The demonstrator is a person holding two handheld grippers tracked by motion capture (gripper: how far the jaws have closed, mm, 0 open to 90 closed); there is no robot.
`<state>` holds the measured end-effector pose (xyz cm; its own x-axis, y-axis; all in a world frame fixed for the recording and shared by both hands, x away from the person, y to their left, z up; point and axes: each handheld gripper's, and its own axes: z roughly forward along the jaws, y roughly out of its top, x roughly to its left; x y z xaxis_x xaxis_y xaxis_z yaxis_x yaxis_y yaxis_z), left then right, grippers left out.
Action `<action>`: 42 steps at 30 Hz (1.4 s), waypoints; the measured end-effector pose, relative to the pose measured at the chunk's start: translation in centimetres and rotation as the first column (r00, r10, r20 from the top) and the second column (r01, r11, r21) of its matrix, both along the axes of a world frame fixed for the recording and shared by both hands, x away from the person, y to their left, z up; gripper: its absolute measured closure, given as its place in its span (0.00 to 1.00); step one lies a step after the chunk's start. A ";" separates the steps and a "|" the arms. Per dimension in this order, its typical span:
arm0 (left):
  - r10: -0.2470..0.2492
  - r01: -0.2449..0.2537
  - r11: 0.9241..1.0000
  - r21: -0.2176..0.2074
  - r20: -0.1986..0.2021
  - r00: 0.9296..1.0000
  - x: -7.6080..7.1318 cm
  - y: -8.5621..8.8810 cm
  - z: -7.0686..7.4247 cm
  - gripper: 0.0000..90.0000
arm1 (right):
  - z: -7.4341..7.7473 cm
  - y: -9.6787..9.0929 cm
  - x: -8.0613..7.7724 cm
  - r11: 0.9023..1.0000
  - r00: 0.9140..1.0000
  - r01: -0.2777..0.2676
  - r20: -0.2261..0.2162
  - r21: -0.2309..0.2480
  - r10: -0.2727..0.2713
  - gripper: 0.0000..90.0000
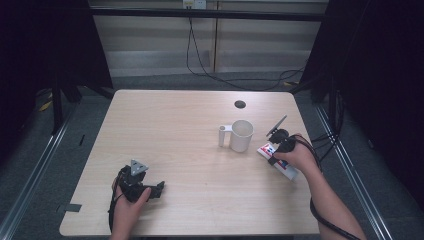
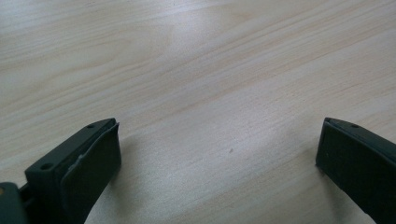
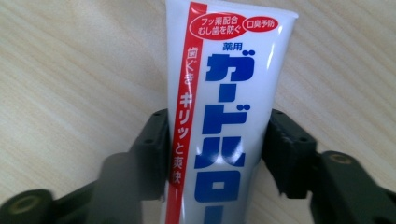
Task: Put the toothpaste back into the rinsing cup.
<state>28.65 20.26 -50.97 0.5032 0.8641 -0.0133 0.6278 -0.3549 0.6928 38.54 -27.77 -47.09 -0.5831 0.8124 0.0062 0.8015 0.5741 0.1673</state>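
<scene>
White toothpaste tube (image 3: 224, 112) lies flat on the table (image 1: 190, 130), right of the mug (image 1: 241, 135), and the right gripper (image 3: 217, 154) pinches it by both sides. Grab made; lift and placing remain. Left gripper (image 2: 219, 158) waits, spread wide.

High view: fixed above the near edge of the bench (image 1: 200, 150), facing forward and down, far enough to take in the whole top. Left gripper view: close over bare wood, looking along its own tongs (image 2: 217, 163). Right gripper view: closer still, aimed down at a toothpaste tube (image 3: 224, 116), shared with the high view (image 1: 280, 159).
</scene>
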 end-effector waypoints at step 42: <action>-0.001 0.001 1.000 0.003 0.002 1.000 0.0 0.0 0.0 0.00 | 7.1 -3.3 -3.2 0.902 0.878 0.065 0.405 0.426 -0.255 0.74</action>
